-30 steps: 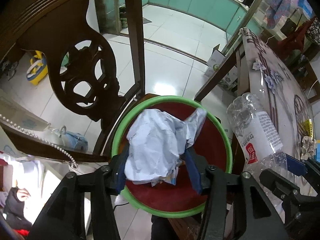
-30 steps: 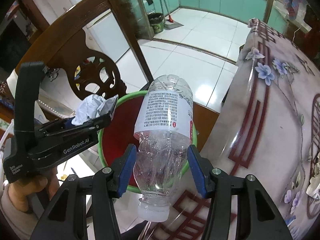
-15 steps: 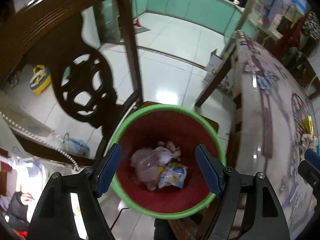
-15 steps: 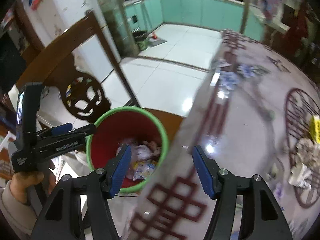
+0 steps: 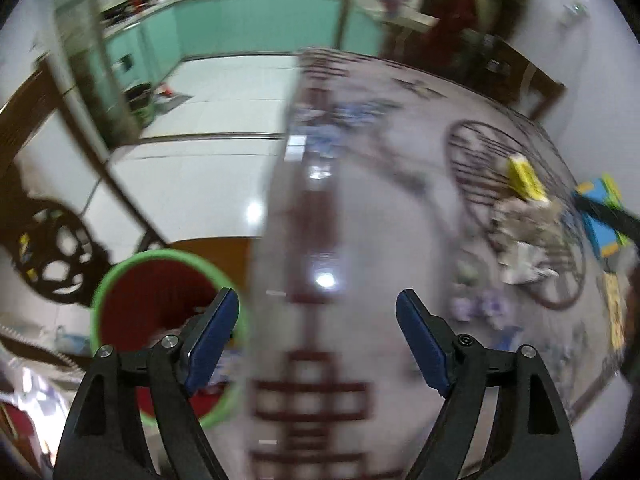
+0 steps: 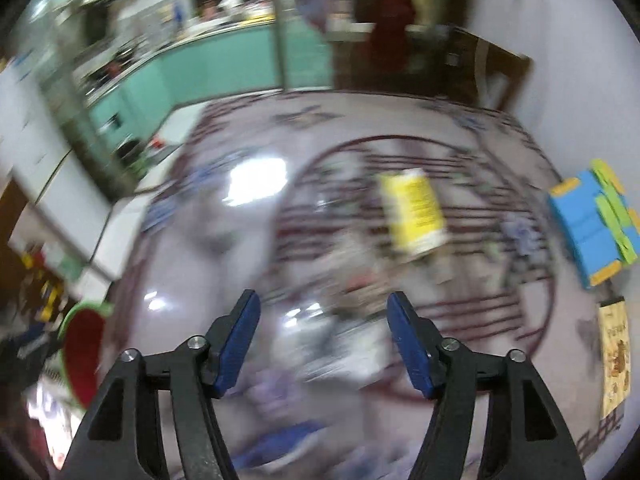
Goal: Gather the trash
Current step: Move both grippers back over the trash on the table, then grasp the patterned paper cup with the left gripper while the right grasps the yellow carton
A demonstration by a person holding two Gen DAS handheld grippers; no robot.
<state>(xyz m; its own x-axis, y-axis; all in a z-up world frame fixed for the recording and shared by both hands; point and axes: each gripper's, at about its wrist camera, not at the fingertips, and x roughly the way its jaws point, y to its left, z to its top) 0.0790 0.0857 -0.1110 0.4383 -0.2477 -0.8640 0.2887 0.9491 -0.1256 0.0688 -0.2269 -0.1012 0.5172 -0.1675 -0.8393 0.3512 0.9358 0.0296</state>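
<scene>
Bare table [image 5: 360, 240] near the bin [image 5: 120, 276]; farther on, seemingly, blurred litter [image 6: 360, 280] crowds it.

Both grippers are showing the same build: the left gripper [image 5: 318, 308] and right gripper [image 6: 323, 312] are wearing blue pads on black angular arms with triangular cut-outs and silver screws

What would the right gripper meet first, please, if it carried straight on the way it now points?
Probably the blurred heap of crumpled litter on the glossy patterned table, just beyond the open, empty right gripper. Motion blur leaves depth uncertain.
</scene>
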